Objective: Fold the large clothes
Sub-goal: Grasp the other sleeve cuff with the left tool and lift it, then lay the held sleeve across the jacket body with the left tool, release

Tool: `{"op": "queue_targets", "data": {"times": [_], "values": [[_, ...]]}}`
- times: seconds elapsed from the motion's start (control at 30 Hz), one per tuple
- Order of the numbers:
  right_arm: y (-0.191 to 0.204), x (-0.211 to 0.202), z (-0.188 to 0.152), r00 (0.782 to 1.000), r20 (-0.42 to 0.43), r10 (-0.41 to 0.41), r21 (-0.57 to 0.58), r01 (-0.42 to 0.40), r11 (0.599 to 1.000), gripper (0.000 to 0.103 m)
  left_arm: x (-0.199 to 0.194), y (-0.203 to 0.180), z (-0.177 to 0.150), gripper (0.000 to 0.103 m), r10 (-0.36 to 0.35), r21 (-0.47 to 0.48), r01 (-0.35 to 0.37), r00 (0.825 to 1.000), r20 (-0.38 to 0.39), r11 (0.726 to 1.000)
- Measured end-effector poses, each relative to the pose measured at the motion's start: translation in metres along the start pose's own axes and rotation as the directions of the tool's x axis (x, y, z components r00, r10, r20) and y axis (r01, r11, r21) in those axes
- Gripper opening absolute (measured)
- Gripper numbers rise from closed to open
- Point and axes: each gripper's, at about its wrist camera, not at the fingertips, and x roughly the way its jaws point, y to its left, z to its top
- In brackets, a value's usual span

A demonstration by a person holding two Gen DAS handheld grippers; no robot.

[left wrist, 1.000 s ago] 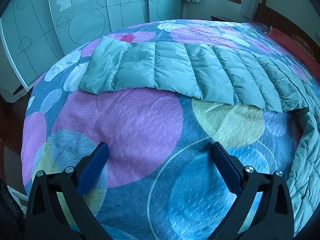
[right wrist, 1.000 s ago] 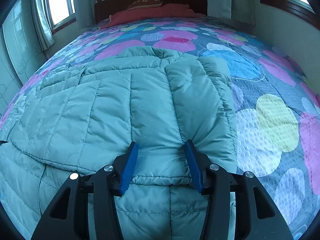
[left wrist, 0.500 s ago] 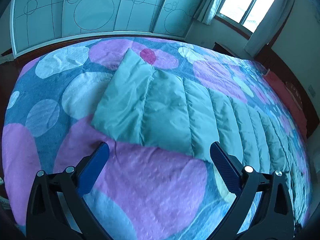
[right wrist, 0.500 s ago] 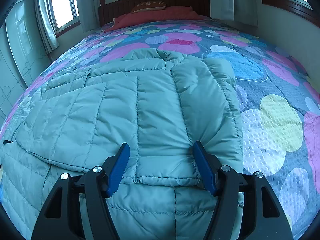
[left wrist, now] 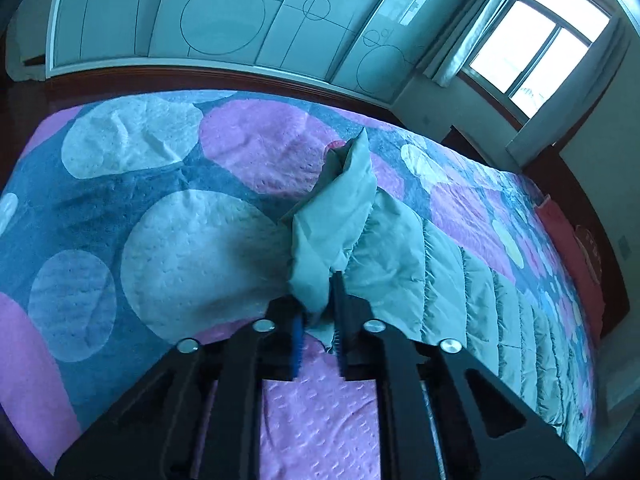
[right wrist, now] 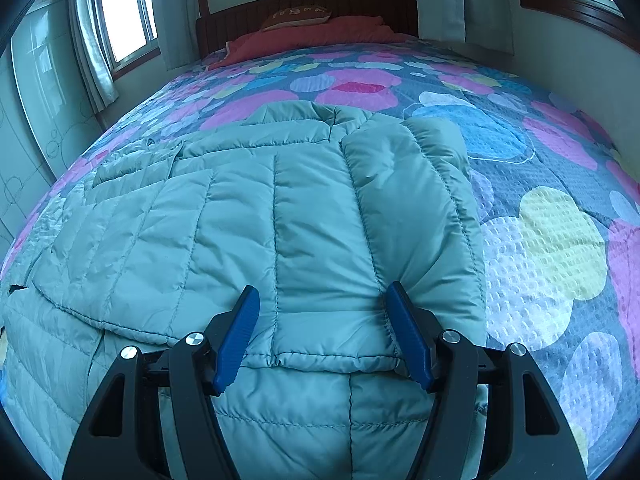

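Observation:
A large pale green quilted puffer jacket (right wrist: 304, 216) lies spread on a bed. One sleeve is folded over its front, the cuff end near my right gripper. My right gripper (right wrist: 322, 312) is open, its blue pads on either side of that cuff and just above it. In the left wrist view the other sleeve (left wrist: 400, 256) stretches across the bedspread. My left gripper (left wrist: 318, 320) is shut on this sleeve's cuff (left wrist: 332, 216), which is bunched and lifted off the bed.
The bed has a bedspread (right wrist: 540, 240) with pink, blue and yellow circles. A red pillow (right wrist: 312, 36) and dark headboard are at the far end. A wardrobe with glass doors (left wrist: 224, 12) and a window (left wrist: 532, 48) stand beyond the bed's foot.
My left gripper moved to the sleeve cuff and closed on it, bunching it up. My right gripper opened wider over the folded sleeve's cuff and drew back slightly.

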Motion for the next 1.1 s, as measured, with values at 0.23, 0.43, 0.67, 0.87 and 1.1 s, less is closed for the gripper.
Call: {"op": "queue_targets", "data": {"times": [0.23, 0.43, 0.67, 0.87, 1.1], "values": [[-0.001, 0.000, 0.000, 1.000, 0.003, 0.001, 0.002, -0.001, 1.000, 0.065, -0.019, -0.037, -0.006, 0.003, -0.025, 0.136, 0.018, 0.999, 0.047, 0.991], [-0.002, -0.001, 0.000, 1.000, 0.004, 0.006, 0.005, -0.006, 1.000, 0.065, -0.047, -0.111, -0.036, 0.003, -0.160, 0.327, 0.136, 0.986, 0.045, 0.935], [-0.004, -0.002, 0.000, 1.000, 0.011, 0.017, 0.021, -0.017, 1.000, 0.065, -0.066, -0.210, -0.094, 0.002, -0.308, 0.493, 0.295, 0.950, -0.057, 0.819], [-0.004, -0.002, -0.002, 0.999, 0.017, 0.029, 0.035, -0.030, 0.999, 0.065, -0.074, -0.282, -0.155, 0.002, -0.380, 0.591, 0.399, 0.910, -0.164, 0.701], [-0.005, -0.003, -0.004, 0.999, 0.024, 0.045, 0.053, -0.046, 0.998, 0.065, -0.077, -0.335, -0.235, 0.002, -0.396, 0.663, 0.481, 0.871, -0.289, 0.574]]}}
